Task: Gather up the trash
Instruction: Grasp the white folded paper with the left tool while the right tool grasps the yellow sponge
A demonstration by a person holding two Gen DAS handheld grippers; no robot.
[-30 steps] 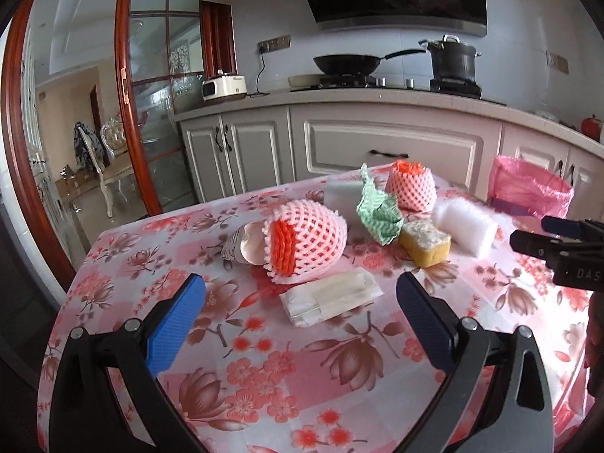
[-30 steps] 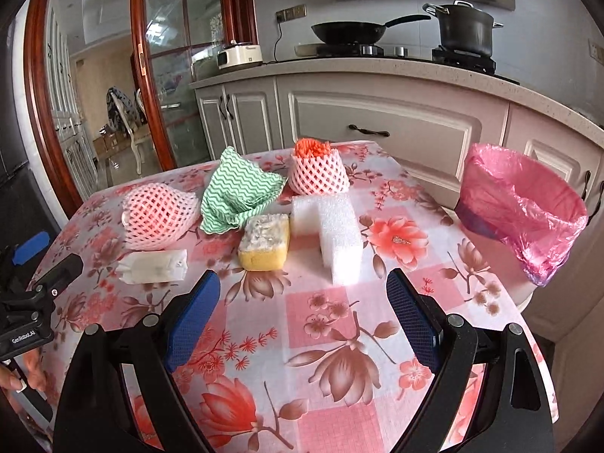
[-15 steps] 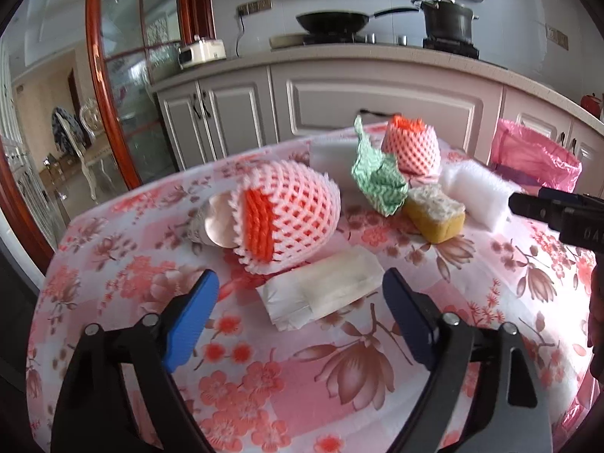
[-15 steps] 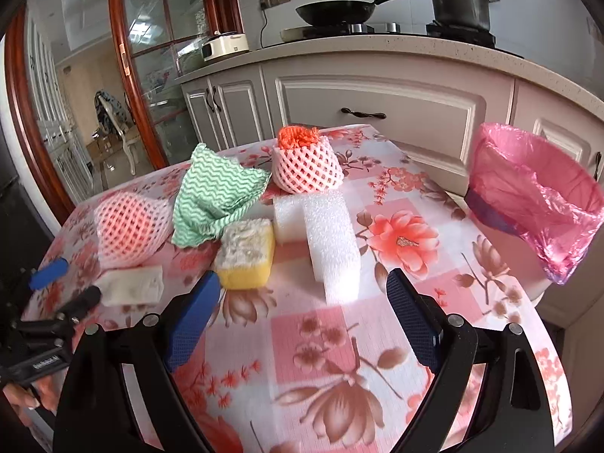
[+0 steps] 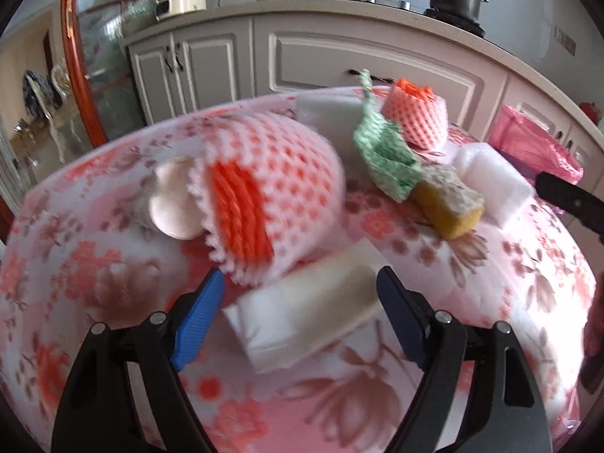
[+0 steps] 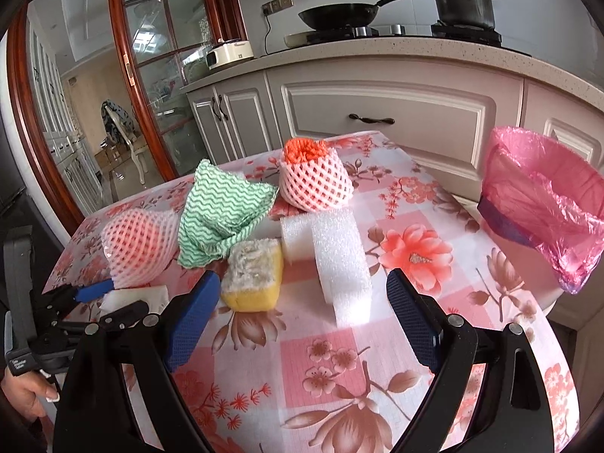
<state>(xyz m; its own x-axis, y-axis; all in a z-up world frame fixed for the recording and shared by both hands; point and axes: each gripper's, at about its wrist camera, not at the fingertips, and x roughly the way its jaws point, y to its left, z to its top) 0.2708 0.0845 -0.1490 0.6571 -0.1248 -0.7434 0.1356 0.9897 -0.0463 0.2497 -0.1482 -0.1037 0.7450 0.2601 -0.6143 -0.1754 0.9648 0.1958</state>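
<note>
Trash lies on a floral table. A white folded packet (image 5: 305,311) lies between the open fingers of my left gripper (image 5: 300,302). Just behind it is a pink foam fruit net (image 5: 271,192) with an orange inside. A green wavy cloth (image 6: 222,211), a yellow sponge (image 6: 255,275), white foam blocks (image 6: 336,260) and a second pink net (image 6: 315,181) lie further on. My right gripper (image 6: 302,309) is open and empty, low over the table just short of the sponge and foam. The left gripper also shows in the right wrist view (image 6: 102,298) around the packet (image 6: 132,298).
A bin lined with a pink bag (image 6: 543,204) stands off the table's right edge. A crumpled paper cup (image 5: 170,204) lies left of the near net. Kitchen cabinets (image 6: 396,113) and a stove with a pan and pot are behind the table.
My left gripper has moved forward and down until its open fingers are on both sides of the white packet. My right gripper has moved forward toward the sponge and foam.
</note>
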